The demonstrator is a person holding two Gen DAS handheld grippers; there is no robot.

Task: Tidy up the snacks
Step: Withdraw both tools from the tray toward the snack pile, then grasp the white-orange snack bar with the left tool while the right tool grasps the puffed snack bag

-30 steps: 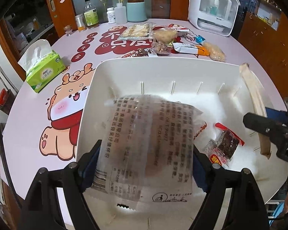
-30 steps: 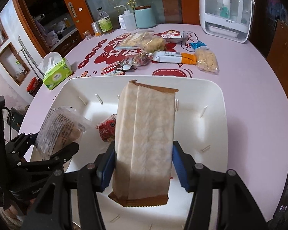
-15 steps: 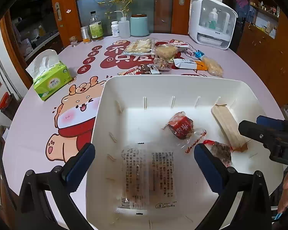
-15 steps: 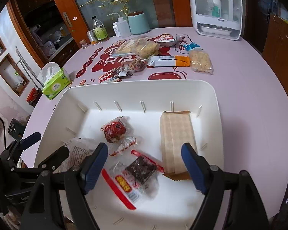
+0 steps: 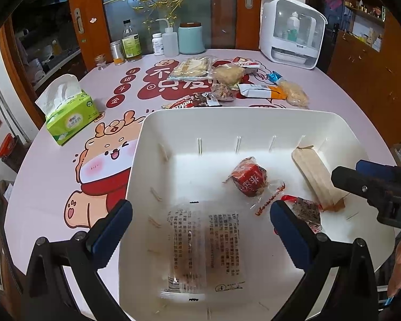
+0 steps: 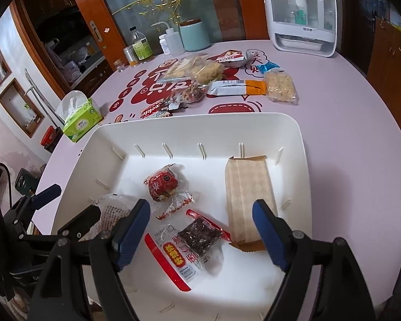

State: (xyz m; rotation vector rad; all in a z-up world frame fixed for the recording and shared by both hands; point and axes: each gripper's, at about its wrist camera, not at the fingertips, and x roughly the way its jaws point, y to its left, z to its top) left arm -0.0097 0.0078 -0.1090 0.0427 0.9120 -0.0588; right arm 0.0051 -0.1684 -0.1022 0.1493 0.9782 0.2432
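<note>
A white bin (image 5: 227, 119) (image 6: 200, 123) sits on the pink table. In it lie a clear printed packet (image 5: 203, 248) (image 6: 111, 212), a red wrapped snack (image 5: 250, 178) (image 6: 161, 184), a dark snack in a red-edged wrapper (image 5: 306, 212) (image 6: 197, 236) and a tan packet (image 5: 314, 178) (image 6: 248, 196). My left gripper (image 5: 200, 230) is open and empty above the clear packet. My right gripper (image 6: 200, 231) is open and empty above the dark snack, beside the tan packet.
Several loose snack packets (image 5: 235, 80) (image 6: 227, 80) lie on the table beyond the bin. A green tissue box (image 5: 69, 112) (image 6: 80, 117) stands at the left. Bottles and a teal jar (image 5: 191, 38) line the far edge, with a white appliance (image 5: 294, 37) at the back right.
Both grippers opened and let go: the clear packet dropped from the left, the tan packet from the right. Both now lie in the bin, and the grippers have drawn back slightly.
</note>
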